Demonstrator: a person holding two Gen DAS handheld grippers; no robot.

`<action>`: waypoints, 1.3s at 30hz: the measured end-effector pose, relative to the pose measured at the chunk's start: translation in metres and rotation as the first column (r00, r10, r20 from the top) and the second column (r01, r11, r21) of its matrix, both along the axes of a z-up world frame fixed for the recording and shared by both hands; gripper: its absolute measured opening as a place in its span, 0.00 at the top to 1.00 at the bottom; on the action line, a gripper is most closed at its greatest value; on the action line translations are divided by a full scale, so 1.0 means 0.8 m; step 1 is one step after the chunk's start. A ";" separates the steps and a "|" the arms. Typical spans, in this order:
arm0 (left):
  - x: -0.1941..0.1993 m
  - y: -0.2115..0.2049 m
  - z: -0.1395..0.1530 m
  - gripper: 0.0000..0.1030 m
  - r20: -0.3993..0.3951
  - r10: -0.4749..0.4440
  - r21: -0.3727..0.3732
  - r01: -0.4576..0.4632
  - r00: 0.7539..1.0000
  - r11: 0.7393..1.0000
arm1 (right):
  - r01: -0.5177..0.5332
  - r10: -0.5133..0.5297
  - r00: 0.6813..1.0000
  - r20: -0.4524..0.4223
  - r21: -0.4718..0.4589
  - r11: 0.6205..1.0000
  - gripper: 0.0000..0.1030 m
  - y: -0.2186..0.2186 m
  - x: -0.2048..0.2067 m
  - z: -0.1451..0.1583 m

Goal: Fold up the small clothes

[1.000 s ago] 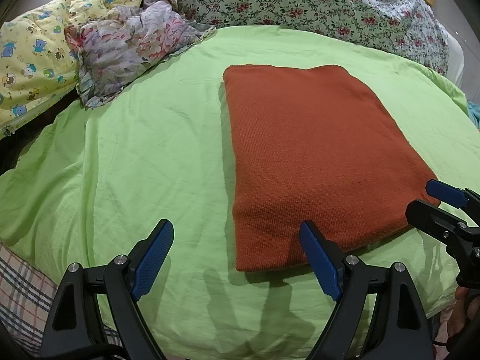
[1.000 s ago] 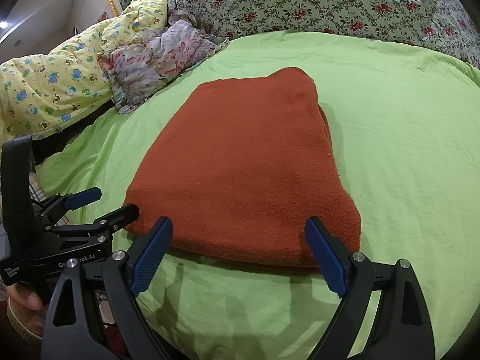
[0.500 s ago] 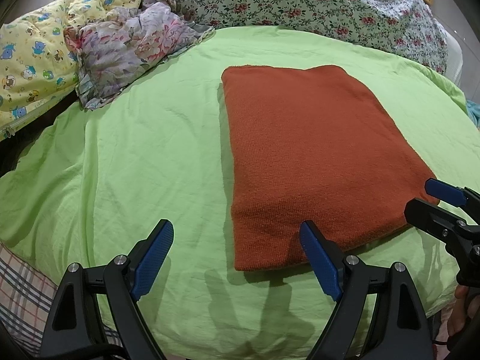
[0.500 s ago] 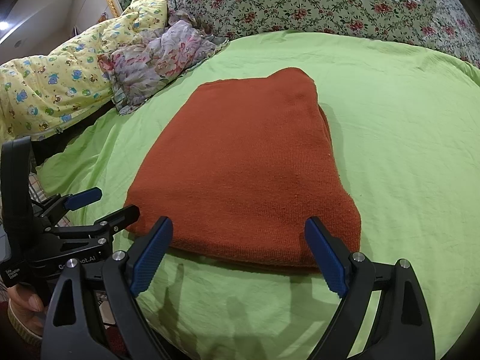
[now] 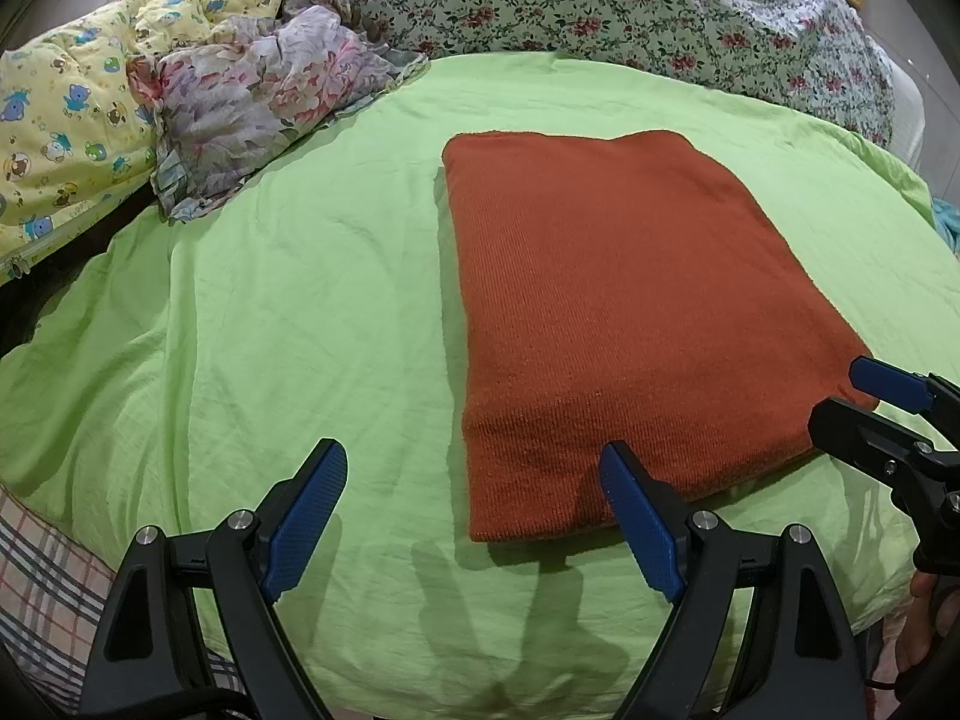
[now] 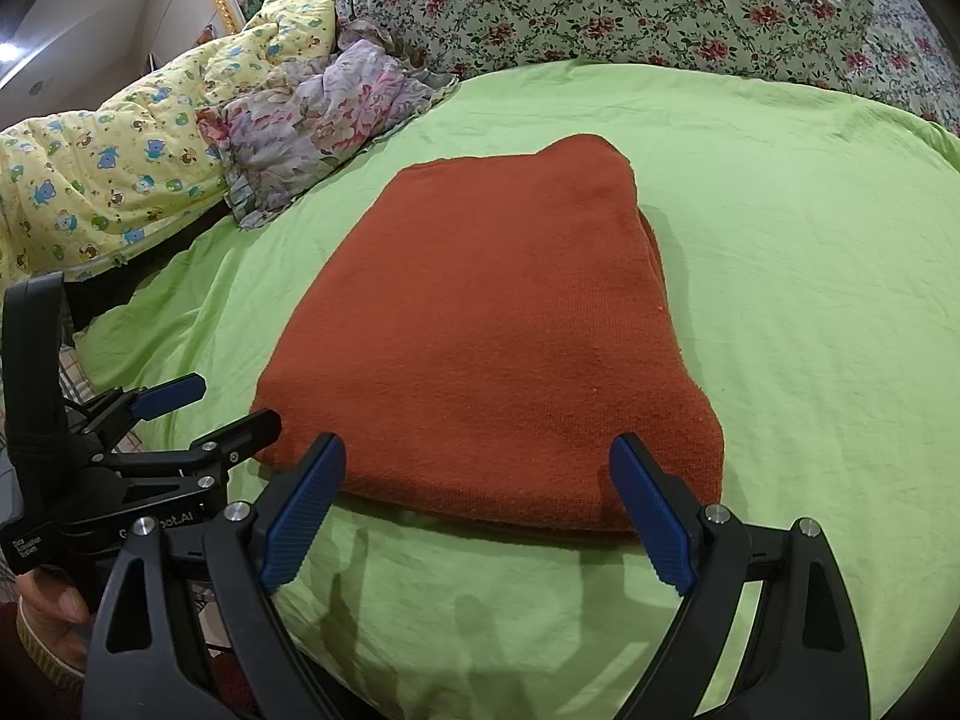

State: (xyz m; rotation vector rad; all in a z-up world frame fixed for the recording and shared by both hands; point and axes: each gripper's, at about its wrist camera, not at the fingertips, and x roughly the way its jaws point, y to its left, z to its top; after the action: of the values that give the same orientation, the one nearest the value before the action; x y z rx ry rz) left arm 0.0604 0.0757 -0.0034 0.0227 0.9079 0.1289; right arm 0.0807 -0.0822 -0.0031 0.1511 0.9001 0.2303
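A rust-orange knit garment (image 5: 612, 312) lies folded into a flat rectangle on the green bedsheet (image 5: 288, 312); it also shows in the right wrist view (image 6: 492, 348). My left gripper (image 5: 474, 510) is open and empty, hovering over the garment's near left corner. My right gripper (image 6: 480, 504) is open and empty, just in front of the garment's near edge. The right gripper shows at the right edge of the left wrist view (image 5: 870, 402), the left gripper at the left edge of the right wrist view (image 6: 198, 414).
A crumpled floral cloth (image 5: 252, 114) and a yellow cartoon-print quilt (image 5: 66, 120) lie at the far left. A floral bedcover (image 5: 630, 6) runs along the back. A plaid cloth (image 5: 42, 588) hangs at the bed's near left edge.
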 end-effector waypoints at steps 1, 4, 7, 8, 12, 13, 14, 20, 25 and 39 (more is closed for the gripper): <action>0.000 0.000 0.000 0.16 -0.001 0.000 0.001 0.000 1.000 1.000 | 0.001 -0.001 1.000 0.000 -0.001 1.000 0.13 0.000 0.000 0.000; 0.000 -0.001 0.000 0.16 -0.001 0.000 0.001 0.000 1.000 1.000 | 0.000 0.000 1.000 -0.001 0.000 1.000 0.13 -0.001 0.000 0.000; 0.000 -0.001 0.001 0.16 -0.003 0.000 -0.001 0.000 1.000 1.000 | 0.000 0.000 1.000 0.000 0.000 1.000 0.13 0.000 0.000 0.000; 0.000 -0.001 0.001 0.16 -0.003 0.000 0.000 0.000 1.000 1.000 | 0.000 0.000 1.000 0.000 0.000 1.000 0.13 0.001 0.000 0.000; -0.001 -0.002 0.001 0.16 -0.004 0.001 0.000 -0.001 1.000 1.000 | 0.002 -0.002 1.000 -0.002 0.000 1.000 0.13 0.001 -0.001 0.000; -0.001 -0.003 0.001 0.16 -0.004 0.001 -0.001 -0.001 1.000 1.000 | 0.001 -0.001 1.000 -0.001 0.000 1.000 0.13 0.000 0.001 0.000; 0.000 -0.003 0.001 0.16 -0.005 0.000 -0.002 0.000 1.000 1.000 | 0.000 0.000 1.000 -0.001 0.000 1.000 0.13 -0.001 0.001 0.000; 0.002 -0.002 0.000 0.16 -0.006 -0.004 -0.003 0.004 1.000 1.000 | 0.000 0.000 1.000 -0.001 0.001 1.000 0.13 -0.001 0.001 0.000; 0.003 -0.002 0.000 0.16 -0.005 -0.005 -0.003 0.005 1.000 1.000 | 0.000 0.000 1.000 -0.002 0.001 1.000 0.13 -0.001 0.001 0.000; 0.003 -0.001 0.000 0.16 -0.008 -0.007 -0.007 0.007 1.000 1.000 | -0.003 0.003 1.000 -0.001 0.004 1.000 0.13 -0.001 -0.001 0.001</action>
State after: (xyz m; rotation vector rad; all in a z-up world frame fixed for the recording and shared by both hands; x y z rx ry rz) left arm 0.0626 0.0747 -0.0036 0.0198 0.9157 0.1196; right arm 0.0803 -0.0833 -0.0025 0.1538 0.9008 0.2355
